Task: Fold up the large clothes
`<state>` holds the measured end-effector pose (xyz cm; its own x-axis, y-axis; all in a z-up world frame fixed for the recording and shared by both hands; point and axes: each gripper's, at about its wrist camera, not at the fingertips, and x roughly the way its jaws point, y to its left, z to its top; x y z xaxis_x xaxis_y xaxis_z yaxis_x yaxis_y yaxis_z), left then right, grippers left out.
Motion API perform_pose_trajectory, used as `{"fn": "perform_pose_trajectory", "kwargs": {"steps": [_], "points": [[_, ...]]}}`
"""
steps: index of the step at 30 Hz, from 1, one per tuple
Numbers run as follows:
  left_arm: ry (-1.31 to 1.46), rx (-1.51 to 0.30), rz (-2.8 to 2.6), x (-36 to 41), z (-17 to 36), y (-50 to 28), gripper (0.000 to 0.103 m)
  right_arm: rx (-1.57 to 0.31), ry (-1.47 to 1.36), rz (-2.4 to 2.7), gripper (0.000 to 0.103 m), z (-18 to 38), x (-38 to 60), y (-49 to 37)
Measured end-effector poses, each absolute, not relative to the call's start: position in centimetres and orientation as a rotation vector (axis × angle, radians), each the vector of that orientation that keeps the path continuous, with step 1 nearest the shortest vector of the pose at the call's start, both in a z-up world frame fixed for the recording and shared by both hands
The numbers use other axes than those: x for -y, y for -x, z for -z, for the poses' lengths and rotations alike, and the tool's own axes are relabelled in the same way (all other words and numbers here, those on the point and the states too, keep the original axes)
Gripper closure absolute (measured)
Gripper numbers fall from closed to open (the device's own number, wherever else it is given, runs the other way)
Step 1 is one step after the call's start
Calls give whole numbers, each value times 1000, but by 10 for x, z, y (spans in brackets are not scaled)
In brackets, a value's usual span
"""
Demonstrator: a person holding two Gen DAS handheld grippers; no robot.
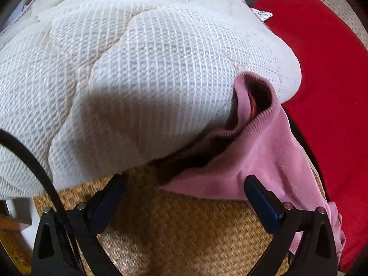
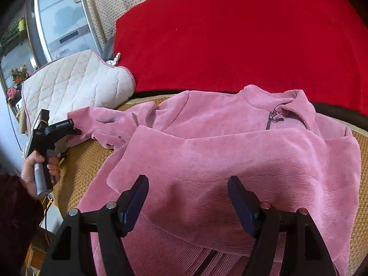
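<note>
A pink corduroy pullover (image 2: 230, 151) lies spread on a woven straw mat (image 2: 85, 161), its zip collar (image 2: 272, 117) toward the far side and one side folded over its front. My right gripper (image 2: 188, 180) is open just above the folded body, with only fabric below its jaws. In the left wrist view the pullover's ribbed sleeve cuff (image 1: 253, 124) pokes out from beside a white quilted cushion (image 1: 138, 69). My left gripper (image 1: 184, 179) stands wide open over the mat (image 1: 172, 225), its right finger (image 1: 260, 195) against the sleeve's edge and nothing pinched.
A red blanket (image 2: 230, 34) covers the surface behind the pullover. The white cushion (image 2: 76, 87) sits at the mat's left end, over the sleeve's tip. A hand (image 2: 39, 168) holds the left gripper's handle there. A glass door (image 2: 62, 23) stands far left.
</note>
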<state>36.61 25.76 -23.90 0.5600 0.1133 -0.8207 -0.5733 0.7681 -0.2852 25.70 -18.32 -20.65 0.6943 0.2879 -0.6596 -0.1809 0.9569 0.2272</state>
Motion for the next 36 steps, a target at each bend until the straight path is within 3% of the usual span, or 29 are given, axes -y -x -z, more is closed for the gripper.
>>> {"fn": "perform_pose_trajectory", "kwargs": {"steps": [2, 3, 8, 11, 20, 29, 36], "points": [[561, -880, -444, -264, 232, -373, 29, -761, -146, -259, 29, 207, 182, -258], [555, -879, -451, -265, 232, -376, 33, -760, -145, -256, 29, 208, 182, -258], [541, -883, -439, -272, 229, -381, 81, -764, -142, -239, 29, 210, 185, -260], [499, -866, -404, -264, 218, -375, 92, -761, -148, -226, 29, 210, 188, -261], [320, -735, -177, -209, 136, -341, 95, -730, -221, -174, 29, 201, 216, -260], [122, -674, 101, -90, 68, -292, 95, -690, -349, -113, 29, 188, 267, -257], [57, -733, 434, 24, 39, -262, 95, -642, -464, -57, 29, 177, 313, -248]]}}
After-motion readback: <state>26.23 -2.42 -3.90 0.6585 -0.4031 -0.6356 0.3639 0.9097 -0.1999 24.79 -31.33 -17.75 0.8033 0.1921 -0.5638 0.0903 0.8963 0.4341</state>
